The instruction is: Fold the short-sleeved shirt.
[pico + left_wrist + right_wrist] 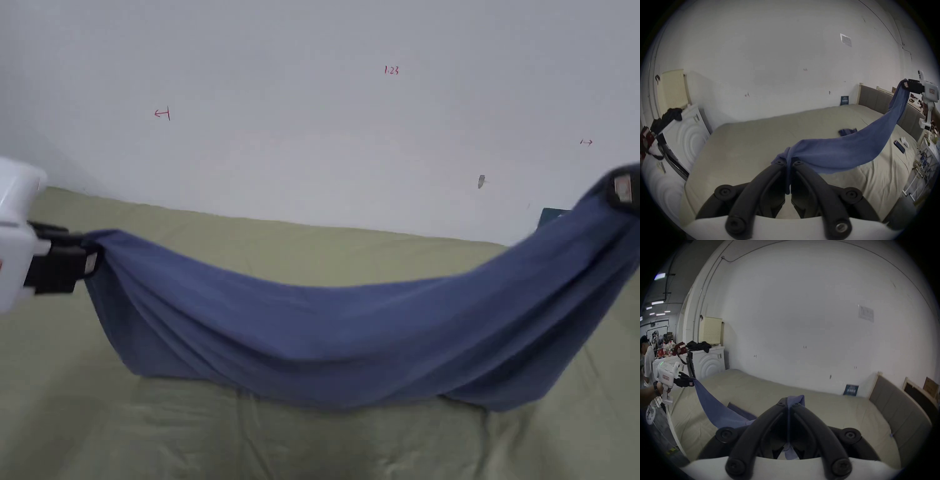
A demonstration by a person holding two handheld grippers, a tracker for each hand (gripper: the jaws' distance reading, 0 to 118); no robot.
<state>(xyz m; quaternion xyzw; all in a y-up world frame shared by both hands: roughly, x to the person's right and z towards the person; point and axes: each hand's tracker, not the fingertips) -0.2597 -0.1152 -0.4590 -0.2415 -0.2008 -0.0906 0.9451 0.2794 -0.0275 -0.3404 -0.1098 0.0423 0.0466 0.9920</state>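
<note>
Left claw (92, 262) sits at the left edge of the bed (262, 250), jaws closed tight on one end of the blue shirt (350, 337). Left gripper view shows the pinch up close: cloth (843, 152) squeezed between both jaws, a strip trailing down btwn them.

Shirt hangs as a sagging band across the bed's middle, low part touching the olive sheet near the front edge in the head view. Left gripper view also shows a small dark blue item (847, 131) lying on the bed behind the band, plus a dark flat device (899, 146) near the bed's right edge.

Right claw (624, 189) is higher, at the bed's right side, jaws clamped on the shirt's other end. Right gripper view confirms: fabric (795, 400) bunched at the tips. That view also has a person (648, 360) standing far left, beside a white appliance (708, 361) w/ dark clothes on top.
</note>
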